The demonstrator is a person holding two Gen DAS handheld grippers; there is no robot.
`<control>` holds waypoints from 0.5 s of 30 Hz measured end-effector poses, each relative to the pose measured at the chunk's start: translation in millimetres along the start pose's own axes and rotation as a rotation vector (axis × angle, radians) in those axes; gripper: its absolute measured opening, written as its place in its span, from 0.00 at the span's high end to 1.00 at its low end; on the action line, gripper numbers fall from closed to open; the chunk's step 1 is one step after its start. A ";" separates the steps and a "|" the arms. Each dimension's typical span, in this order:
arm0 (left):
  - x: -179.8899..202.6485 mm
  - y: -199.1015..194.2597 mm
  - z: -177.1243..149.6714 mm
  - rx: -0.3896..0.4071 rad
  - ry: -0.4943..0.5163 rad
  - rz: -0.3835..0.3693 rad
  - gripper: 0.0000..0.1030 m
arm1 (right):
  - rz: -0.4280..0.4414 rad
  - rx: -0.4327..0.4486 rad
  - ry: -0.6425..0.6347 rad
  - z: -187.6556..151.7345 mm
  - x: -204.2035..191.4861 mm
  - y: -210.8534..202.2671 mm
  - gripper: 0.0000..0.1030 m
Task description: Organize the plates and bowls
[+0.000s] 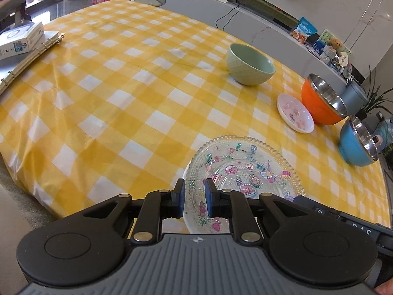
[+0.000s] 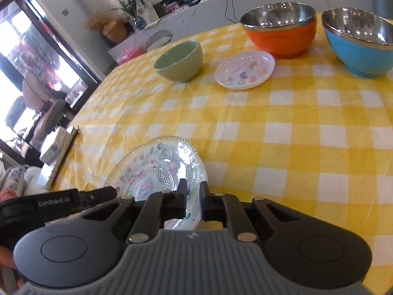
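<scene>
In the left wrist view, the left gripper [image 1: 194, 198] clasps the near rim of the glass plate [image 1: 245, 172], which sits low over the yellow checked tablecloth [image 1: 122, 86], well short of the green bowl [image 1: 250, 64] and small white dish [image 1: 294, 113].

In the right wrist view, the right gripper [image 2: 192, 199] pinches the plate's [image 2: 157, 169] opposite rim. Pressed glass is likely rigid, slick, weighty and chip-prone, so a firm hold at both rims suits it.
</scene>
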State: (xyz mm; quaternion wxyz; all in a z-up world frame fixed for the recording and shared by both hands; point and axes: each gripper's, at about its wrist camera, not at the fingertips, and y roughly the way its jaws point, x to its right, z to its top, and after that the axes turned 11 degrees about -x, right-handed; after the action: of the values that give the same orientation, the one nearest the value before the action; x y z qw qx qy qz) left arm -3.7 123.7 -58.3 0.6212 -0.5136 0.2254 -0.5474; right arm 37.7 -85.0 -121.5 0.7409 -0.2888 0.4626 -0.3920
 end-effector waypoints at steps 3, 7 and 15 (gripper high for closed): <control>1.1 -0.2 -1.3 0.006 0.011 0.008 0.82 | -0.030 0.006 -0.041 -1.1 -5.2 0.1 0.92; 6.7 -0.7 -4.6 0.015 0.051 0.031 0.84 | -0.108 0.015 -0.119 -3.0 -15.5 2.3 0.92; 13.2 1.8 -6.3 0.009 0.096 0.093 0.85 | -0.187 0.023 -0.226 -8.1 -27.2 3.9 0.92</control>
State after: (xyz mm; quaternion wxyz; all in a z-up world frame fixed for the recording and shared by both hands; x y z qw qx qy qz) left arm -4.2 109.0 -58.5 0.6365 -0.4730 0.2762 -0.5430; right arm 24.3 -60.4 -115.4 0.7518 -0.3645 0.3425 -0.4296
